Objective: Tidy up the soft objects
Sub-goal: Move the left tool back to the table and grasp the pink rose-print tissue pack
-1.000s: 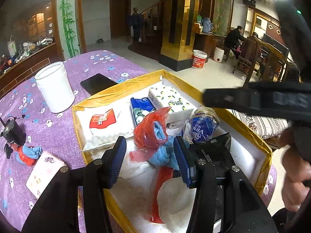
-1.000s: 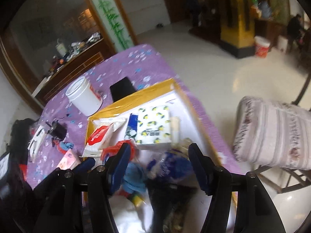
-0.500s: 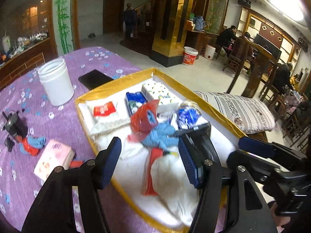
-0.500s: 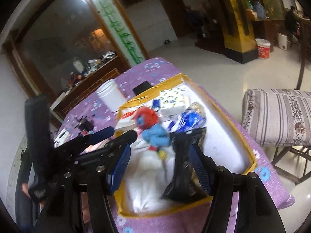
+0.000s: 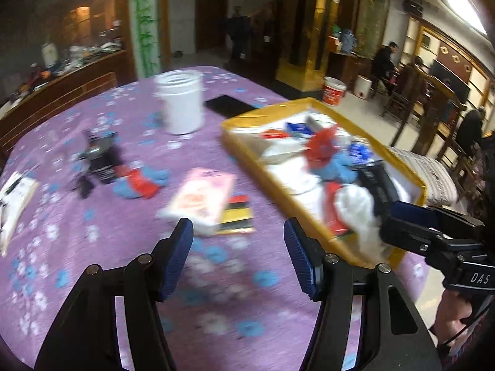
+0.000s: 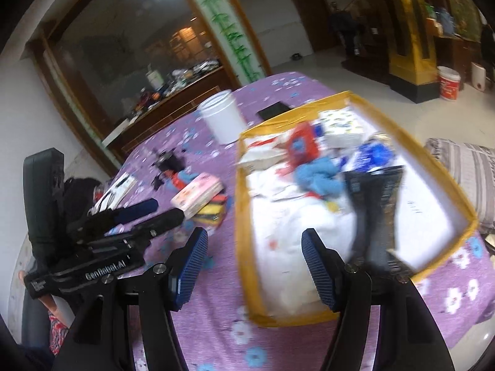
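A yellow-rimmed box [image 5: 312, 102] [image 6: 244, 204] on the purple flowered table holds white cloth [image 5: 355, 207], a blue rag [image 6: 318, 176], a red bag [image 5: 320, 147], tissue packs and a black pouch [image 6: 376, 204]. On the table lie a pink tissue pack [image 5: 202, 198] [image 6: 198, 194] and a blue and red cloth [image 5: 140, 182]. My left gripper [image 5: 238, 256] is open and empty above the table, short of the pink pack. My right gripper [image 6: 253, 266] is open and empty over the box's near left rim.
A white plastic jar [image 5: 182, 102] and a black phone [image 5: 227, 105] stand behind. A small black device [image 5: 100, 157] sits left, a white card [image 5: 14, 198] at the far left. A yellow and black pack [image 5: 236, 216] lies under the pink one. A striped cushion [image 6: 464, 167] is beyond the table edge.
Both grippers have pulled back from the box, empty. The left view has swung left, from over the box to the table with the pink pack. The right gripper has also withdrawn toward the near edge.
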A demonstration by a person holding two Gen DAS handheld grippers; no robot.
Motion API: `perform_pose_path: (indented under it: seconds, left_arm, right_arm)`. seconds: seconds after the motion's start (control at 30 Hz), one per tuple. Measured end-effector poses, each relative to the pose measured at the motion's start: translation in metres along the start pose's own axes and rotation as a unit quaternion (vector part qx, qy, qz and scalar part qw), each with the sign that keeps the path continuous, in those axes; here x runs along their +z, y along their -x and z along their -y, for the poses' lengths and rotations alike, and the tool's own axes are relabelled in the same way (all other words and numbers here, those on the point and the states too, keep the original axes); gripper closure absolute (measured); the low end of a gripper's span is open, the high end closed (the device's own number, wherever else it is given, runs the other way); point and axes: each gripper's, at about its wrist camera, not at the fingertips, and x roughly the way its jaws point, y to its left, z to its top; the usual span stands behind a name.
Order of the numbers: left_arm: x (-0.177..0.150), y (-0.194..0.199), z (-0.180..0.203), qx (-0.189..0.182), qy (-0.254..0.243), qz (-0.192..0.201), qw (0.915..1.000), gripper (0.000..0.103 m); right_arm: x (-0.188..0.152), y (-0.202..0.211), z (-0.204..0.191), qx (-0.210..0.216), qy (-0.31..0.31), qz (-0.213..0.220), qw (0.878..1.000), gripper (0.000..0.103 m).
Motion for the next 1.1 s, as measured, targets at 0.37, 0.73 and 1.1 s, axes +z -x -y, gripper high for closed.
perform_pose_path:
  seconds: [0.37,0.73,1.1]
  left_arm:
    - [-0.015,-0.006,-0.068,0.027,0.057,-0.024,0.9977,0.043]
    - [0.028,-0.040,-0.040,-0.001,-0.014,-0.083,0.9964,0.043]
    - [0.036,-0.107,-0.027,0.012,-0.044,-0.159,0.9863,0.044]
  right_arm:
    - [-0.005,-0.015,-0.019,0.009,0.018,-0.010,1.000,0.037]
    - [-0.010,-0.016,-0.008,0.018,0.009,-0.015,1.000,0.037]
    - [-0.012,-0.013,0.002,0.023,0.001,-0.015,1.000,0.037]
